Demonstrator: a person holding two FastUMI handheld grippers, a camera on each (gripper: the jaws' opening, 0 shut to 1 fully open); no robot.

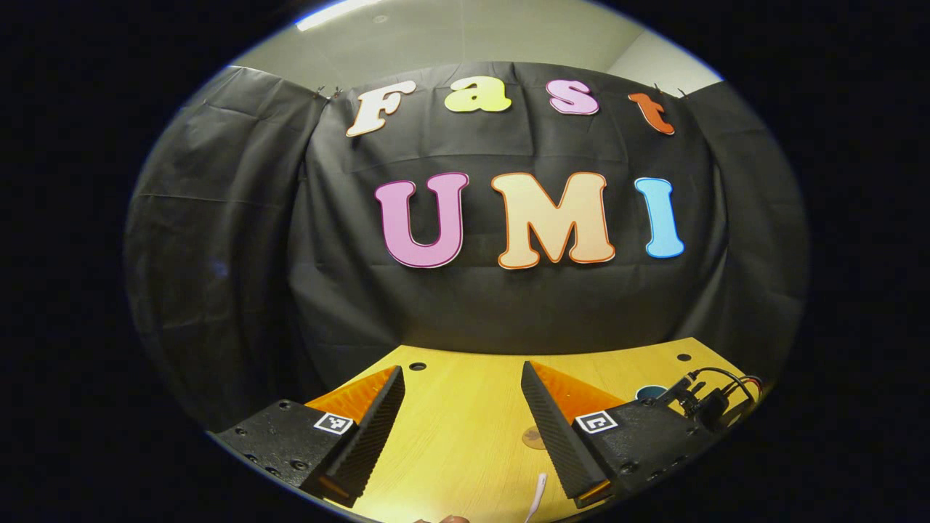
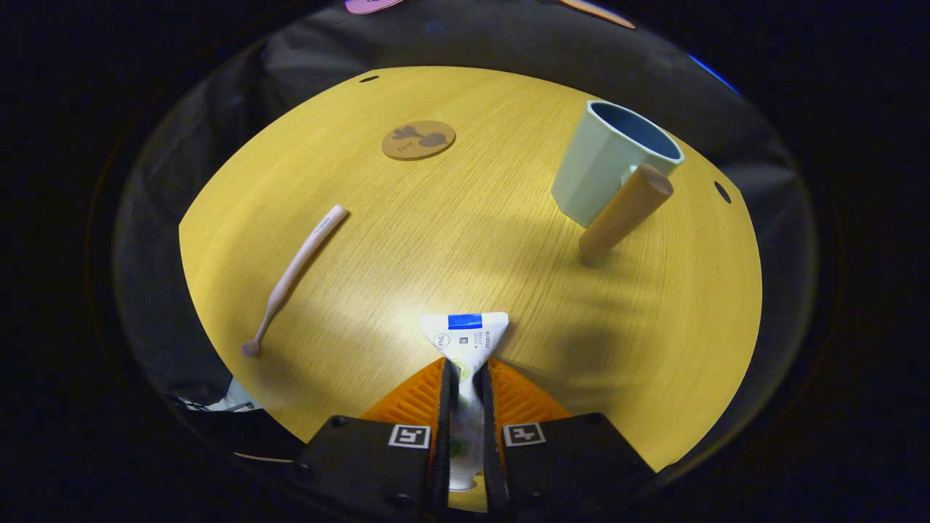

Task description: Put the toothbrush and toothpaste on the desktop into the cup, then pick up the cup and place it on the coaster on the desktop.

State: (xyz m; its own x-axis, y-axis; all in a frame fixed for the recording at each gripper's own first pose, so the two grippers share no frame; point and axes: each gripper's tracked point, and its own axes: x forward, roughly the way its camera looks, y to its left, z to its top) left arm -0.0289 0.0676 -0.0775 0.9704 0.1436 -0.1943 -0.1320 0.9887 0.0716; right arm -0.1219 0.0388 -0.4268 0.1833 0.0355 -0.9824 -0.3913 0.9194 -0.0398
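toothbrush [image 2: 296,275] left | coaster [image 2: 418,139] behind | cup [image 2: 609,163] right

left tongs [image 1: 463,425] gape wide above the desktop [image 1: 465,436], coaster [image 1: 532,437] between.

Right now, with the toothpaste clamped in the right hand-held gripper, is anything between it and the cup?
Nothing visible blocks it. The right hand-held gripper holds the toothpaste, and bare desktop runs up to the cup. The cup's wooden handle juts toward the gripper, so it may be safer to come in from above. The toothbrush lies off to the left.
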